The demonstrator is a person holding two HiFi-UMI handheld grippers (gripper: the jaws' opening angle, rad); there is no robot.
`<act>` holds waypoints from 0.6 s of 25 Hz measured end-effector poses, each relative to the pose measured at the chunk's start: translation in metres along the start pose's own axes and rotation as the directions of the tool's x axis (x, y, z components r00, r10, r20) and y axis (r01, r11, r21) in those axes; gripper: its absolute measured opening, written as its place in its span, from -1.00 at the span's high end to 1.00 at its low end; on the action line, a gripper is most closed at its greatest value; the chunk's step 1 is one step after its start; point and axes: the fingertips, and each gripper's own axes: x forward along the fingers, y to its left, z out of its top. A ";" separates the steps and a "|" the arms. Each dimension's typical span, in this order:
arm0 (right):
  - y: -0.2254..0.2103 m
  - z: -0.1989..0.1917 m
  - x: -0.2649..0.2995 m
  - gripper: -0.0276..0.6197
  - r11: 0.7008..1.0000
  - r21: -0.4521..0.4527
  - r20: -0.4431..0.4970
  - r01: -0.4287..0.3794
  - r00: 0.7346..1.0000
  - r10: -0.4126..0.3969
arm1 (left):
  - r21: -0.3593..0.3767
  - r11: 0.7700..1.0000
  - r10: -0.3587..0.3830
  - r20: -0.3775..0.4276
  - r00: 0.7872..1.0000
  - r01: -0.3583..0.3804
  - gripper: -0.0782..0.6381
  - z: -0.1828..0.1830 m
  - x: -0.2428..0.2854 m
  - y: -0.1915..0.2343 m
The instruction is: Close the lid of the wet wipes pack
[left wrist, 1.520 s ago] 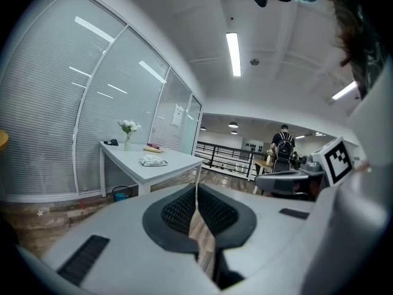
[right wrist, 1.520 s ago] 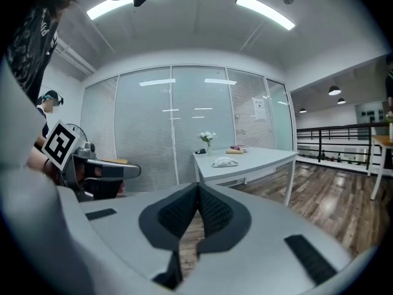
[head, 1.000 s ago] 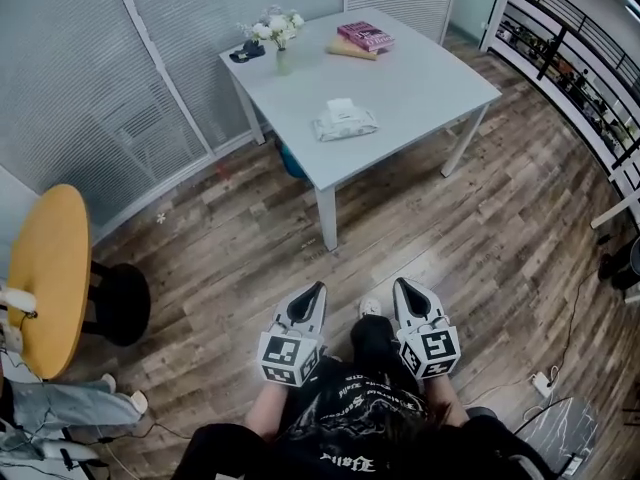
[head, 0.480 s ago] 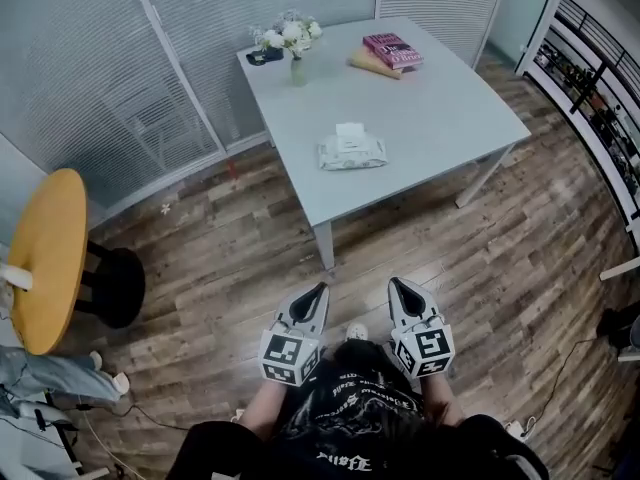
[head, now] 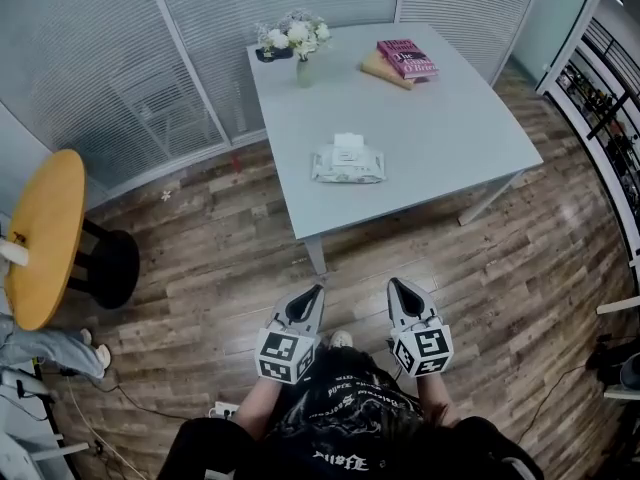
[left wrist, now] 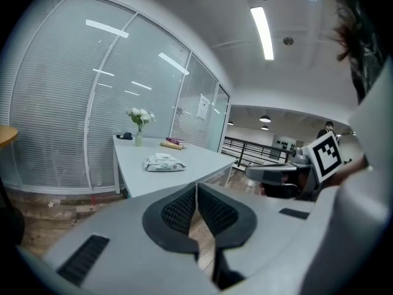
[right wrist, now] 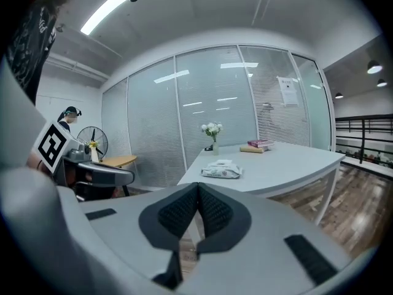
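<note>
The wet wipes pack [head: 347, 163] lies near the front of a pale grey table [head: 440, 138], its white lid flap raised at the back; it also shows small in the left gripper view [left wrist: 163, 163] and the right gripper view [right wrist: 221, 169]. My left gripper [head: 318, 289] and right gripper [head: 392, 283] are held side by side over the wood floor, well short of the table. Both are shut with nothing between the jaws, pads pressed together in each gripper view [left wrist: 196, 192] [right wrist: 198, 192].
A vase of white flowers [head: 301, 46], a dark small object [head: 270, 54] and stacked books [head: 402, 60] stand at the table's far side. A round yellow table [head: 40, 236] and black stool [head: 108, 268] are at the left. Glass walls with blinds are behind. Cables lie on the floor.
Both grippers, and the head view with them, have moved toward the table: the table and pack now sit lower and nearer in the head view. Both grippers stay shut.
</note>
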 end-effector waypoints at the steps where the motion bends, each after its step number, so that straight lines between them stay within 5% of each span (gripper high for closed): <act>1: -0.001 -0.001 0.002 0.92 1.000 0.007 -0.001 -0.002 1.000 0.002 | 0.005 1.000 0.000 -0.006 1.000 0.000 0.75 0.000 0.002 0.000; 15: -0.021 0.004 0.037 0.92 1.000 -0.001 -0.043 0.013 0.999 -0.013 | 0.026 0.999 -0.030 -0.011 0.999 0.030 0.75 0.018 0.066 0.032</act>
